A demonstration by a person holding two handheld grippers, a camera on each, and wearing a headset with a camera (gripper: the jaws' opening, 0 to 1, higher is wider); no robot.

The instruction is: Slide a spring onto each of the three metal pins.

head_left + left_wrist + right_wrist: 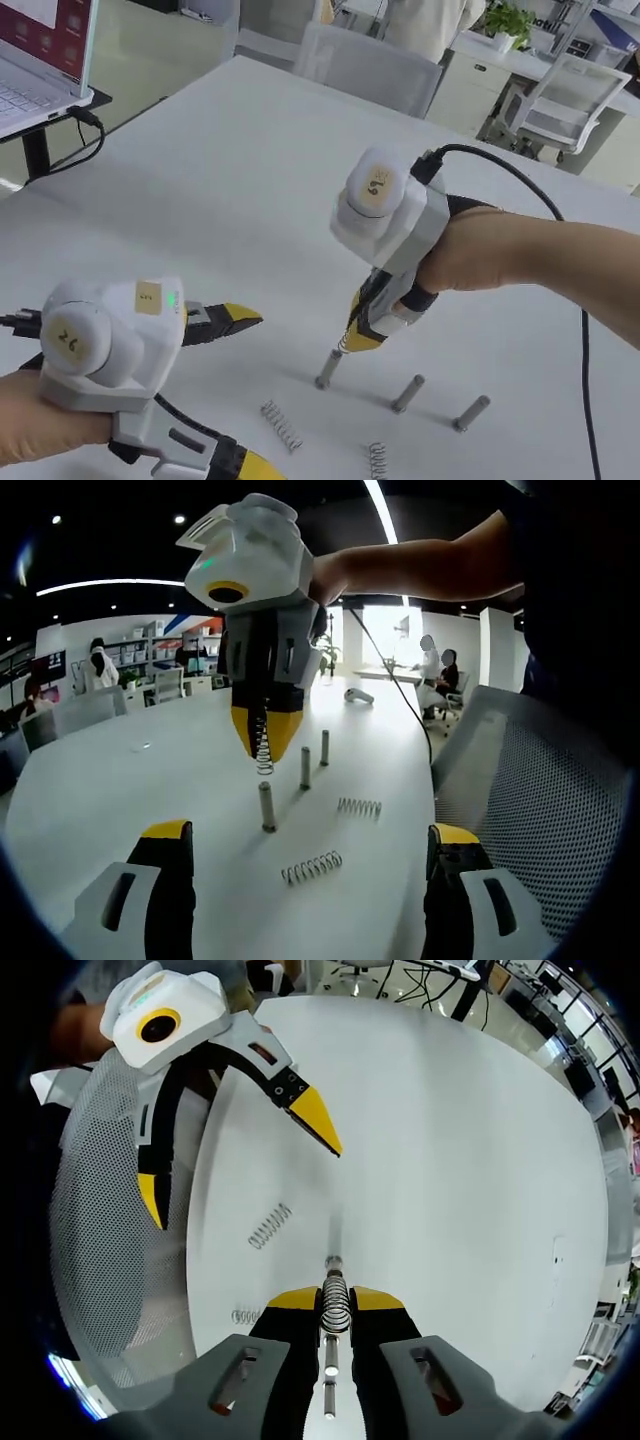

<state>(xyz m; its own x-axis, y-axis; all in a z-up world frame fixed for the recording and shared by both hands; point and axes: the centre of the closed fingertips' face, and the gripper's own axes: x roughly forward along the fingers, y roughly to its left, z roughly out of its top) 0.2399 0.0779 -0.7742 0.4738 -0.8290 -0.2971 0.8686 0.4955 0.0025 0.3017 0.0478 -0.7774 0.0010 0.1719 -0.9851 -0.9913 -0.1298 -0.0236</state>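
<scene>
Three short metal pins stand in a row on the white table: pin one, pin two, pin three. My right gripper is shut on a spring and holds it just above the first pin. In the left gripper view that spring hangs a little above the nearest pin. In the right gripper view the spring sits upright between the jaws. My left gripper stands open near the table's front, holding nothing. Two loose springs lie on the table.
A laptop sits on a stand at the far left with a cable hanging off. A grey chair and a white chair stand beyond the table's far edge. A mesh chair is close beside my left gripper.
</scene>
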